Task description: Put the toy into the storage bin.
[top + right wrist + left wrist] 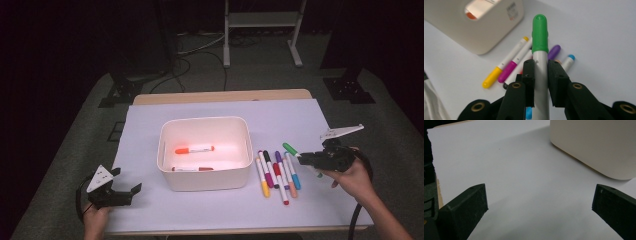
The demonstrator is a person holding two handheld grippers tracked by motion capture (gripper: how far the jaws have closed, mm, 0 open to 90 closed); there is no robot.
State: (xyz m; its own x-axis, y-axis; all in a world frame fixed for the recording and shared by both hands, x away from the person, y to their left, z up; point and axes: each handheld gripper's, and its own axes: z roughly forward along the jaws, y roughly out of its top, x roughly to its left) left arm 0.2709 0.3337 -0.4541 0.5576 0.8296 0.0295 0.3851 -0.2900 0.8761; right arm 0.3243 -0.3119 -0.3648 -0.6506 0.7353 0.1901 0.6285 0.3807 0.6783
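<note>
Two black pads of the right claw are clamped tight on the white barrel of a green-capped marker pen, whose cap sticks out past the tips; in the high view the right claw holds that pen clear of the white paper-covered worktop, above the right end of a row of loose markers. Just under it lie the yellow-capped marker, the magenta-capped marker, a purple-capped marker and a blue-capped marker, side by side and close together. Left of the row stands a cream rounded plastic bin with an orange-capped marker inside. The left claw sits near the worktop's front left corner, jaws spread wide with nothing between them, apart from the bin.
</note>
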